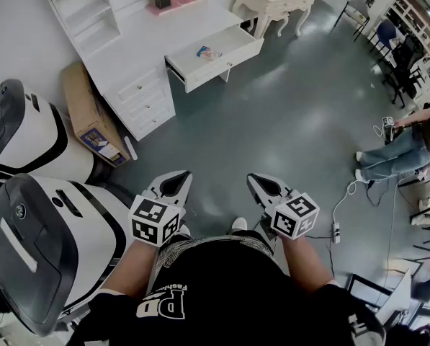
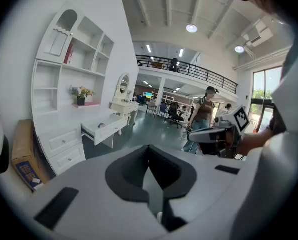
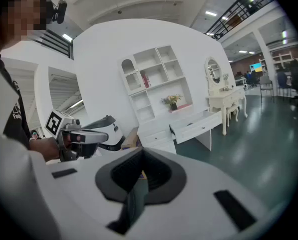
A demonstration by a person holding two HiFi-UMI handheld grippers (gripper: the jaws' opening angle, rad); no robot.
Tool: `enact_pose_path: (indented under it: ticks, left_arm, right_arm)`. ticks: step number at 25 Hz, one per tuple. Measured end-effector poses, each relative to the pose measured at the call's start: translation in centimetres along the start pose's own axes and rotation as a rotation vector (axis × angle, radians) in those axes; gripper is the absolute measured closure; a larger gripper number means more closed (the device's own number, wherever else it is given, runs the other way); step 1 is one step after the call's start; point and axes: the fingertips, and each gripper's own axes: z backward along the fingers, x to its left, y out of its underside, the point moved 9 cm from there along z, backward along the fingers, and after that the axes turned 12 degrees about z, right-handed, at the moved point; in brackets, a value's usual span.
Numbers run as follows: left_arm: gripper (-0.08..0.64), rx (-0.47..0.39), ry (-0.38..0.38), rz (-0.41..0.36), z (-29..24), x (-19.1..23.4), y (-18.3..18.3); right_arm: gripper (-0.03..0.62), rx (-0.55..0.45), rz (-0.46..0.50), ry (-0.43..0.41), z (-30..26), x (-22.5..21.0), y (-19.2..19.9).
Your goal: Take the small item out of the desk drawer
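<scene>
The white desk (image 1: 146, 45) stands far ahead with its drawer (image 1: 222, 58) pulled open. A small colourful item (image 1: 207, 52) lies inside the drawer, and shows as a dark speck (image 2: 102, 125) in the left gripper view. The right gripper view shows the open drawer (image 3: 198, 125) but not the item. My left gripper (image 1: 177, 179) and right gripper (image 1: 257, 182) are held close to my body, far from the desk. Both are shut with nothing between the jaws. Each gripper's closed tips, left (image 2: 149, 148) and right (image 3: 141, 152), show in its own view.
Two large white-and-black machines (image 1: 34, 139) (image 1: 52, 247) stand at my left. A cardboard box (image 1: 91, 117) leans beside the desk. An ornate vanity table (image 1: 272, 2) stands behind the drawer. A seated person (image 1: 395, 153), chairs and a floor cable with a power strip (image 1: 336, 229) are at the right.
</scene>
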Motion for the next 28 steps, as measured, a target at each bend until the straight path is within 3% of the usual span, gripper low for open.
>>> enact_pose_path:
  ticks: [3,17,20,28]
  left_arm:
    - [0.546,-0.005,0.01,0.03,0.0,0.0,0.0]
    - [0.546,-0.004,0.005,0.022,0.0,0.2,0.0]
    - [0.546,-0.004,0.0,0.02,0.0,0.5,0.2]
    - [0.546,-0.031,0.0,0.027,0.8,2.2,-0.6]
  right_arm:
    - [0.586,0.001,-0.001,-0.001,0.0,0.1,0.1]
    - [0.583,-0.027,-0.014,-0.009,-0.4,0.8,-0.2]
    - [0.583,-0.011,0.021,0.01,-0.8,1.3,0.0]
    - [0.583,0.009,0.004,0.007,-2.1,2.5,-0.5]
